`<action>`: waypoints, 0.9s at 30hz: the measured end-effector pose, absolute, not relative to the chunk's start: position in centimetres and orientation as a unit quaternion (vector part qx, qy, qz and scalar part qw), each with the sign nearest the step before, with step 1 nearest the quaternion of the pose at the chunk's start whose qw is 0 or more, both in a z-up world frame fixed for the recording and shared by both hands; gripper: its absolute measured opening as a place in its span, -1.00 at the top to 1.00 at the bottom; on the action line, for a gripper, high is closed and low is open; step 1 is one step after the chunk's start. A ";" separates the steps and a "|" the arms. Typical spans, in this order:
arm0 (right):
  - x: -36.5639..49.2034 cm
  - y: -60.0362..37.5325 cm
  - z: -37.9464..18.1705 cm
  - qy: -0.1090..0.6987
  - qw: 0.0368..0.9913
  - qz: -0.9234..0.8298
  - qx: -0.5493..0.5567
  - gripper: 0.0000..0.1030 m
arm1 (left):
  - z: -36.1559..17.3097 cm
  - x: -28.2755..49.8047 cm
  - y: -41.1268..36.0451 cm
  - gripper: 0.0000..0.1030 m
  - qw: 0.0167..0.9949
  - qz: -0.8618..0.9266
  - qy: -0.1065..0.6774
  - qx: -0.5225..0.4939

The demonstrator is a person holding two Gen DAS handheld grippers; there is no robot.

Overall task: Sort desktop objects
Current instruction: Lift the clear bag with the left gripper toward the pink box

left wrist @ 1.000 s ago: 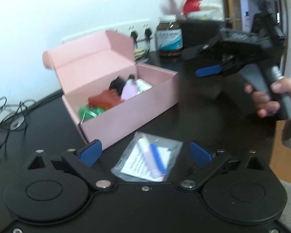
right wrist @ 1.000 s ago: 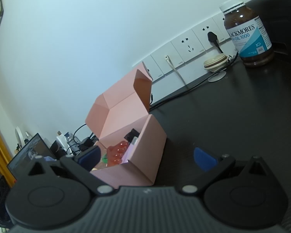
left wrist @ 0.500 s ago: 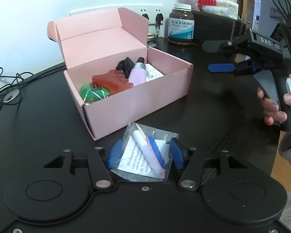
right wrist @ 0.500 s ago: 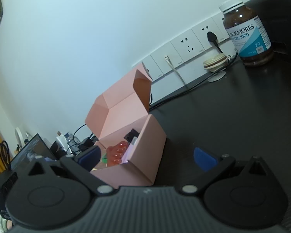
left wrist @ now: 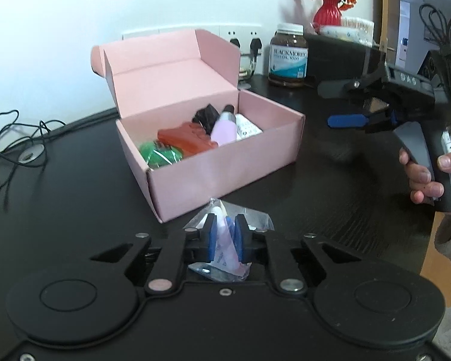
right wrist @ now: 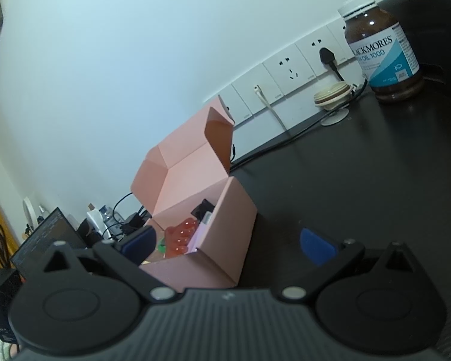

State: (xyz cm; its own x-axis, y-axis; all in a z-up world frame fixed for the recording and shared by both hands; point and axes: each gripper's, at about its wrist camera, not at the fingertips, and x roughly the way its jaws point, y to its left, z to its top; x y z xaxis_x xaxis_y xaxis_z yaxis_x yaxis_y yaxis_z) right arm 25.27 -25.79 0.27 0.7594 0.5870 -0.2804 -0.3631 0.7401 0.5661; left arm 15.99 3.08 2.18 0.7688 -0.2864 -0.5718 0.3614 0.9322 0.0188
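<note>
Jaws of the left gripper (left wrist: 224, 237) have just been closing and now pinch a clear plastic packet (left wrist: 227, 248); both blue pads press its sides. The packet holds a pale pink stick, a blue piece and a printed slip whose text is too small to read. It sits just in front of the near wall of the open pink box (left wrist: 222, 168) on the black tabletop (left wrist: 330, 198).

Jaws of the right gripper (right wrist: 228, 245) stand spread, with nothing between them; a hand (left wrist: 427, 174) grips its handle at the right edge of the left wrist view.

Box contents: a green item (left wrist: 161, 156), a red item (left wrist: 186, 138), a lilac bottle (left wrist: 224, 128), a black item (left wrist: 206, 115).

A brown bottle (right wrist: 381, 48) by the wall sockets (right wrist: 288, 69) is labelled "BLACKMORES" and "OIL 1000"; the first letter is cut off in the right wrist view.
</note>
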 end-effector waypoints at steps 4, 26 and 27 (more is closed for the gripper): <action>25.3 -25.7 0.3 0.227 0.905 0.263 0.246 -0.99 | 3.1 15.5 3.8 0.78 0.944 -0.168 0.277 0.051; 25.4 -25.6 0.4 0.225 0.906 0.263 0.246 -0.99 | 6.1 15.4 4.6 0.32 0.953 -0.160 0.246 0.070; 25.3 -25.6 0.4 0.223 0.906 0.263 0.245 -0.99 | 5.5 15.3 4.2 -0.11 0.949 -0.169 0.256 0.079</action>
State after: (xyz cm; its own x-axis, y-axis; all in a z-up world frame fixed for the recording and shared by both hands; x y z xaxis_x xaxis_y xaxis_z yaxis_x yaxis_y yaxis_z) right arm 25.30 -25.61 0.44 0.7620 0.5860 -0.2757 -0.3673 0.7416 0.5613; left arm 15.29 4.23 5.52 0.8126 -0.2797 -0.5114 0.3601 0.9307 0.0633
